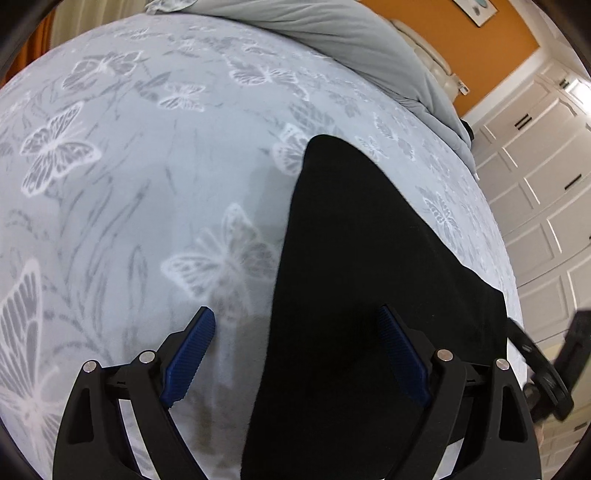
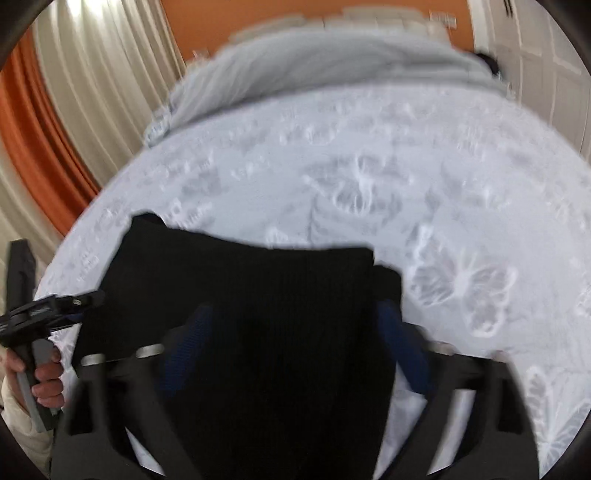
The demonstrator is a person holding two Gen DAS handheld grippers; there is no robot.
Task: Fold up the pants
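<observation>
The black pants (image 1: pixel 354 295) lie flat on a pale bedspread with butterfly print (image 1: pixel 129 184). My left gripper (image 1: pixel 295 317) is open and empty, hovering over the pants' left edge, its blue pads (image 1: pixel 188 354) wide apart. In the blurred right wrist view the pants (image 2: pixel 258 295) lie folded across the bed (image 2: pixel 369 166). My right gripper (image 2: pixel 295 314) has its jaws wide apart over the near end of the pants, with black cloth between the blue pads (image 2: pixel 402 347). The left gripper (image 2: pixel 55 310) shows at the left edge of that view, held in a hand.
A grey duvet (image 1: pixel 332 33) is bunched at the head of the bed. White panelled cupboards (image 1: pixel 535 184) stand to the right, an orange wall (image 1: pixel 461 44) behind. Curtains (image 2: pixel 92 74) hang on the bed's left side. The right gripper (image 1: pixel 554 369) is at the bed's edge.
</observation>
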